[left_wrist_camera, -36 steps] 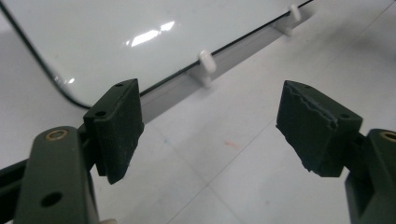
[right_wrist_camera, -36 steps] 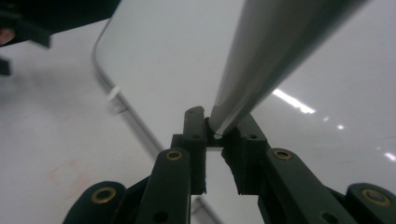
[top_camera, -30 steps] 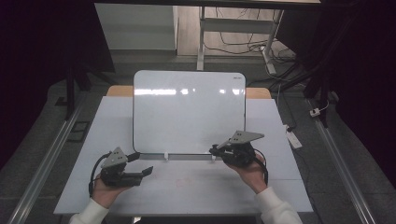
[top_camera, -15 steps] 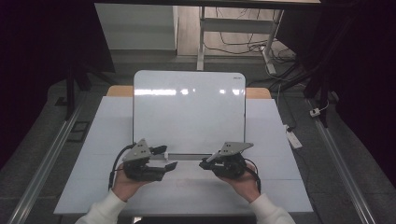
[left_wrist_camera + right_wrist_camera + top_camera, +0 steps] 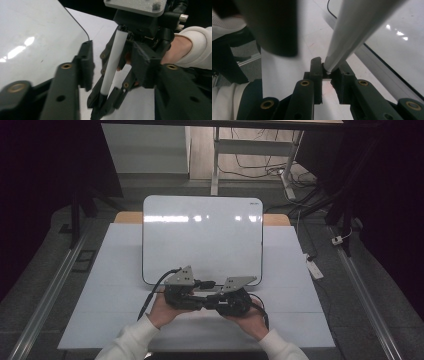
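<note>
Right gripper [image 5: 327,75]: jaws clamped on white marker [image 5: 113,62], black cap end toward the other tool.
Left gripper [image 5: 120,72]: jaws just been closing, marker between them, pads not yet pressing it.
Marker tip: hidden by jaws.
Whiteboard [image 5: 202,237]: propped just behind both hands.
Table [image 5: 125,270]: white, near edge cut off.

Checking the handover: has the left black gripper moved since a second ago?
Yes. The left gripper moved rightward along the upright whiteboard lower edge, its jaws closing around the white marker.
</note>
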A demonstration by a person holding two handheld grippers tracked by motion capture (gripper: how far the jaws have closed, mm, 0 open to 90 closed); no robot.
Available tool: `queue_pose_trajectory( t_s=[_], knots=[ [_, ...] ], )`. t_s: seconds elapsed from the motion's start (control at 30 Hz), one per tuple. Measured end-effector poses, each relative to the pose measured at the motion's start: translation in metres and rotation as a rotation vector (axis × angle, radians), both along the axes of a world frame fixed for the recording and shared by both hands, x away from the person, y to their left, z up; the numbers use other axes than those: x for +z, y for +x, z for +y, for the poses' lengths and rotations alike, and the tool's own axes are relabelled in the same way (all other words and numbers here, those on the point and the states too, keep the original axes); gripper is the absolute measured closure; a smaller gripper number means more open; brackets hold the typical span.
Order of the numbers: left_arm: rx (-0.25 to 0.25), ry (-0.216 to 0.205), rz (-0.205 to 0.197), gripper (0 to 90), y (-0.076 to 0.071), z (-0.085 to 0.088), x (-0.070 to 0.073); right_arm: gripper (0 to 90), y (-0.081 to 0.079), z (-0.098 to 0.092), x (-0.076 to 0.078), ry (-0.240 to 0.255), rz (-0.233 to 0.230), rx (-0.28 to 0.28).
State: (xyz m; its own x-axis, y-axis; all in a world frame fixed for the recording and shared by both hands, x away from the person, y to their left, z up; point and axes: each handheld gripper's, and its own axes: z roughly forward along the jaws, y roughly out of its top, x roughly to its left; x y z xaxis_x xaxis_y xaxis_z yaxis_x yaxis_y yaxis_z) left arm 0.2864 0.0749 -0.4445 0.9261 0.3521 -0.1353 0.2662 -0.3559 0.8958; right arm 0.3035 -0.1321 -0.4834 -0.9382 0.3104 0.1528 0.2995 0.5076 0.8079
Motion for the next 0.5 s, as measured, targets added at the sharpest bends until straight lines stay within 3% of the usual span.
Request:
queue_pose_trajectory(
  t_s=[0.17, 0.3, 0.37, 0.5],
  knots=[
    [-0.026, 0.002, -0.002, 75.2, 0.0021, -0.0048, -0.0012, 77.1, -0.0006, 0.0022, 0.0001, 0.001, 0.007, 0.013],
    [0.007, 0.035, -0.049, 79.6, 0.0008, -0.0045, -0.0007, 76.6, -0.0001, 0.0012, -0.0015, 0.008, 0.036, 0.022],
    [0.022, 0.021, -0.045, 80.6, 0.0014, -0.002, -0.0006, 75.7, -0.0011, 0.0002, -0.0018, 0.015, 0.048, 0.017],
    [0.067, 0.008, -0.05, 80.8, 0.0022, 0.0033, -0.0005, 66.9, -0.0066, -0.0051, -0.0005, 0.035, 0.017, -0.046]
  ],
)
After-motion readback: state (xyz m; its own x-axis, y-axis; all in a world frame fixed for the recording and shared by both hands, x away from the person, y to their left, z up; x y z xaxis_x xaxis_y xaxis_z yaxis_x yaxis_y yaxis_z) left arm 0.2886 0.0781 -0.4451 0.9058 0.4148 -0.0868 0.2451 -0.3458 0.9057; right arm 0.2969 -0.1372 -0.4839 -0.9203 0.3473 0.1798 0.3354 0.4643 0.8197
